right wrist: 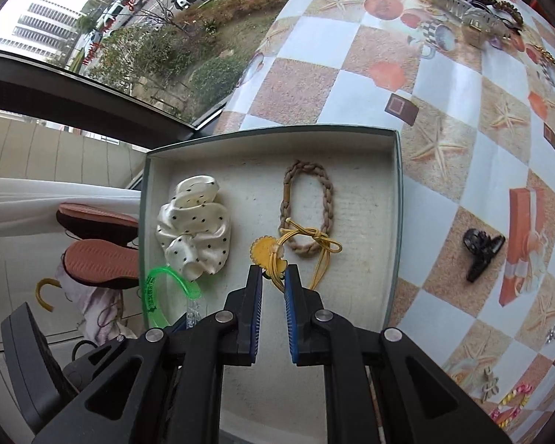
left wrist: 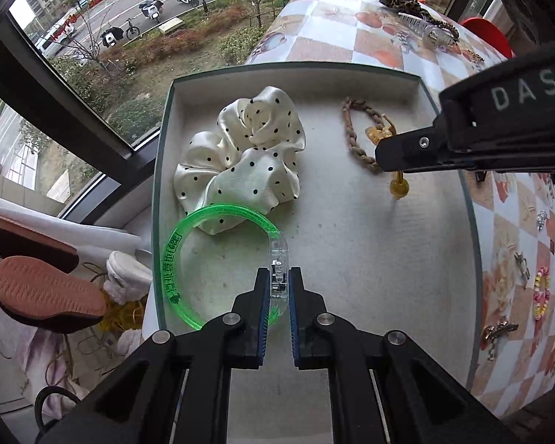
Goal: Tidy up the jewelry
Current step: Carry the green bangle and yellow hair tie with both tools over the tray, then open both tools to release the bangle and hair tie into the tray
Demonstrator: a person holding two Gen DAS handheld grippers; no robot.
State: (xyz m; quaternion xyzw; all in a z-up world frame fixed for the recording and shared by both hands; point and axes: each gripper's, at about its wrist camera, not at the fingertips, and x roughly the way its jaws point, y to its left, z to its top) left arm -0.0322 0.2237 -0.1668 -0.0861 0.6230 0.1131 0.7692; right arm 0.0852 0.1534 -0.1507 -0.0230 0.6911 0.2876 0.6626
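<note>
The left gripper (left wrist: pixel 278 282) is matte black moulded plastic, its two fingers (left wrist: pixel 257 296) lined inside with ribbed blue pads. Round silver screws sit at the knuckles, and triangular cut-outs lighten the arms behind them. The right gripper (right wrist: pixel 273 283) is built the same way (blue pads, silver screws). Seen from the left wrist, its black side carries raised pale letters reading "DAS" and one small silver screw.

Colours in the box and on the table
Cream scrunchie (left wrist: pixel 240 155) dotted black, neon-green bracelet (left wrist: pixel 174 259) (clear clasp), tan braided hair tie (right wrist: pixel 309 207), yellow elastic (right wrist: pixel 303 248); grey-green box (right wrist: pixel 396 222) lined off-white; tablecloth (right wrist: pixel 444 129) checked sand and white
</note>
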